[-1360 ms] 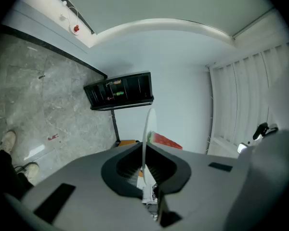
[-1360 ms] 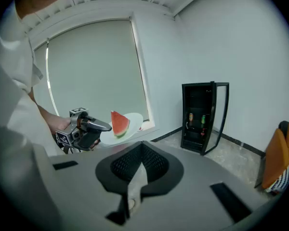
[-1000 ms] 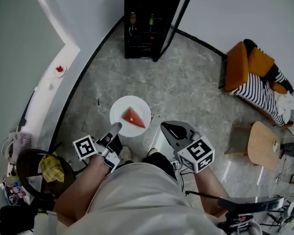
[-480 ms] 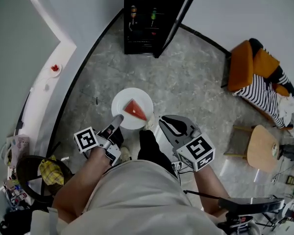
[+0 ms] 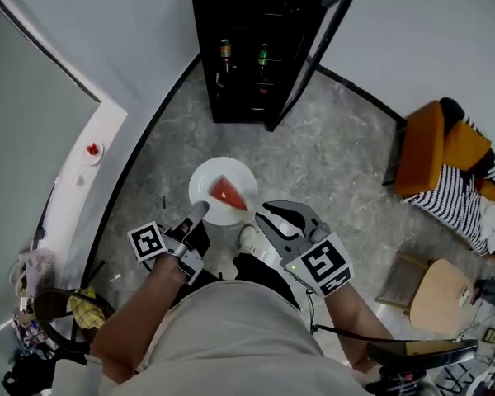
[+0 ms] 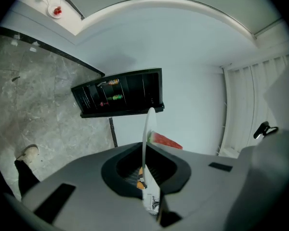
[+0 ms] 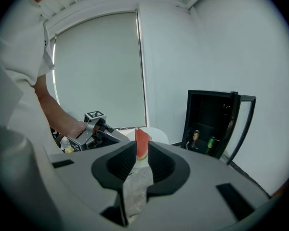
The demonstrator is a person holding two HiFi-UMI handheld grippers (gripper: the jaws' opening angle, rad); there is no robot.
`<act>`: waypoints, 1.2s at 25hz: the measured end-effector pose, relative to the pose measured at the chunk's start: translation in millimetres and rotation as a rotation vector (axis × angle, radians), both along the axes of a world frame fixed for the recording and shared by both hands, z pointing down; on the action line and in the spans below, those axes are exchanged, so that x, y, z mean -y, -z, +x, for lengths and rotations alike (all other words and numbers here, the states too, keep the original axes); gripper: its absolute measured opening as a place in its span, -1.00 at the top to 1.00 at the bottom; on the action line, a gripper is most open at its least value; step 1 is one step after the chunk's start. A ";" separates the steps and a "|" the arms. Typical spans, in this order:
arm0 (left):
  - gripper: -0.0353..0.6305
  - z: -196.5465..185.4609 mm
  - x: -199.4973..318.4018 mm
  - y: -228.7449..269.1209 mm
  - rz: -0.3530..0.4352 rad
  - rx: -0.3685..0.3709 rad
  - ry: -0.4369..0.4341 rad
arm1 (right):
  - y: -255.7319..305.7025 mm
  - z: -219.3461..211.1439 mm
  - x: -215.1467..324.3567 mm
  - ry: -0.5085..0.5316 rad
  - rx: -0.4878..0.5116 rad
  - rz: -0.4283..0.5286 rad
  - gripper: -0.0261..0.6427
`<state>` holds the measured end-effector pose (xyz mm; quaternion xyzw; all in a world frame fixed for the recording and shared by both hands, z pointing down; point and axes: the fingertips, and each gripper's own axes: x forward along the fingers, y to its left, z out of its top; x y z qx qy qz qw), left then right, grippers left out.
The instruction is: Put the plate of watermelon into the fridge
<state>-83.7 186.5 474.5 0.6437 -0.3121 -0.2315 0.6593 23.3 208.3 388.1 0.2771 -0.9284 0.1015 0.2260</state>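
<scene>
A white plate (image 5: 219, 184) with a red watermelon slice (image 5: 228, 193) is held level above the floor. My left gripper (image 5: 196, 213) is shut on the plate's near rim. In the left gripper view the plate (image 6: 147, 129) stands edge-on between the pads, with the slice (image 6: 166, 141) on its right. My right gripper (image 5: 264, 217) hovers beside the plate, its jaws a narrow gap apart with nothing between them; the slice (image 7: 142, 143) shows beyond that gap. The black fridge (image 5: 247, 48) stands ahead with its door (image 5: 318, 48) swung open and bottles on a shelf.
An orange chair (image 5: 433, 151) with striped cloth and a round wooden stool (image 5: 437, 295) are at the right. A white counter runs along the left wall with a small dish (image 5: 91, 150) on it. Grey stone floor lies between me and the fridge.
The person has walked toward the fridge, which now looks nearer and larger. The plate stays in the left gripper and the right gripper keeps beside it.
</scene>
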 end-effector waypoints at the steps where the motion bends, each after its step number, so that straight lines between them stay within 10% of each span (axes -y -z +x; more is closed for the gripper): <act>1: 0.83 5.6 14.9 0.3 0.004 0.002 0.002 | 1.1 6.1 14.5 0.001 0.006 0.002 0.68; 30: 0.83 40.7 411.7 -88.7 -0.027 0.091 -0.023 | -53.3 6.0 316.8 -0.136 -0.064 -0.089 0.68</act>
